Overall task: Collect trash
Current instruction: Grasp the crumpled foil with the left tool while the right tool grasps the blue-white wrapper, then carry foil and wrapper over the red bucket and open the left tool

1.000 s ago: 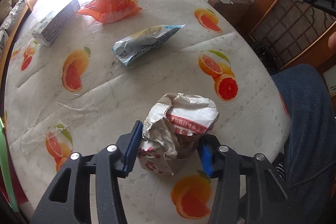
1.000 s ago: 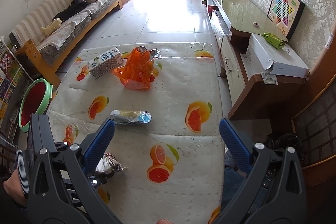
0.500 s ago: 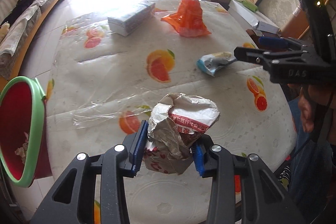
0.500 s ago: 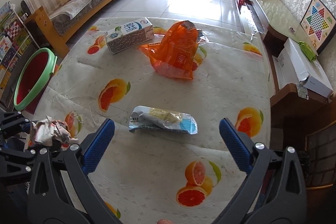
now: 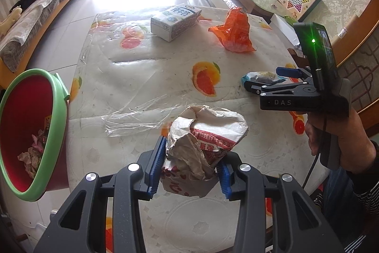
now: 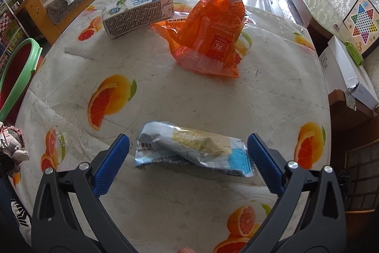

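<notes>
Trash lies across the fruit-print table [image 6: 165,108], largest first: a milk carton [image 6: 138,13] at eleven o'clock in the right wrist view, printed with Chinese characters, an orange plastic bag [image 6: 210,39] at twelve, then a blue-and-white snack wrapper [image 6: 189,151] between the wide-spread jaws of the right gripper [image 6: 187,160], which seems placed to straddle and pinch it. The left gripper [image 5: 189,167] is clamped on a crumpled paper bag [image 5: 203,141] with red lettering (too creased to read), apparently bound for the red bin [image 5: 30,134] at nine o'clock; "DAS" shows on the right gripper's body.
</notes>
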A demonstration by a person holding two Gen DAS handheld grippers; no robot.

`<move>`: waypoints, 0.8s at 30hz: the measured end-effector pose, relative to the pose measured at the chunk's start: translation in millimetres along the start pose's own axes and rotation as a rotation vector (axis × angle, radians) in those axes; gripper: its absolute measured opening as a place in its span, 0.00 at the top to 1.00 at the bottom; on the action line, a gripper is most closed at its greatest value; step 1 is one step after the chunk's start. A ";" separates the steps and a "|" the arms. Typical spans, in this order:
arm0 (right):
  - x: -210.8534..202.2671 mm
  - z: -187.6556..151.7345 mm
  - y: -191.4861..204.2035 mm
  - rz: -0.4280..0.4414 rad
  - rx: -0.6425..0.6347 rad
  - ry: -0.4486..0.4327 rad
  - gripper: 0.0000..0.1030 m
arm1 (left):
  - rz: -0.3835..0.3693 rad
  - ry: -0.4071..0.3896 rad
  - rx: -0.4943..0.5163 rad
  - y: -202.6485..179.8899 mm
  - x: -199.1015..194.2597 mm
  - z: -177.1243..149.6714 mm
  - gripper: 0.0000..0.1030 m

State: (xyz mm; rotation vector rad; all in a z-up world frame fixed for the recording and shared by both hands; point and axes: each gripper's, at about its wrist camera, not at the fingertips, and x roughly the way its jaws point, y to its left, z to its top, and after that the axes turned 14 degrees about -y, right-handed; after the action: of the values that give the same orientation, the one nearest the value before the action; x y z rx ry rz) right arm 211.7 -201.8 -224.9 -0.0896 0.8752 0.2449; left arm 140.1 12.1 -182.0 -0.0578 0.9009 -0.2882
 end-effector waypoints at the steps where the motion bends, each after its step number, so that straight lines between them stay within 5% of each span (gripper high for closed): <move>1: 1.3 0.6 0.2 -0.002 0.001 -0.001 0.07 | -0.002 -0.001 0.000 0.7 0.0 0.6 0.63; 18: -9.0 4.4 5.4 0.010 -0.018 -0.021 0.59 | -0.010 -0.033 -0.024 13.3 -11.7 1.0 0.63; 19: -8.6 3.8 5.8 0.008 -0.021 -0.017 0.77 | -0.010 -0.035 -0.025 13.6 -12.8 0.8 0.63; 20: -8.2 3.1 5.5 0.003 -0.023 -0.012 0.80 | -0.011 -0.037 -0.026 13.9 -14.4 0.7 0.63; 24: -13.7 2.9 10.1 0.008 -0.035 -0.010 0.82 | -0.010 -0.054 -0.029 16.3 -22.3 2.0 0.63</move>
State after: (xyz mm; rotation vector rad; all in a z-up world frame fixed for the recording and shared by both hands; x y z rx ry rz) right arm 202.9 -193.9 -212.4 -0.1168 0.8618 0.2682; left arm 132.3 33.7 -166.5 -0.0963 0.8511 -0.2819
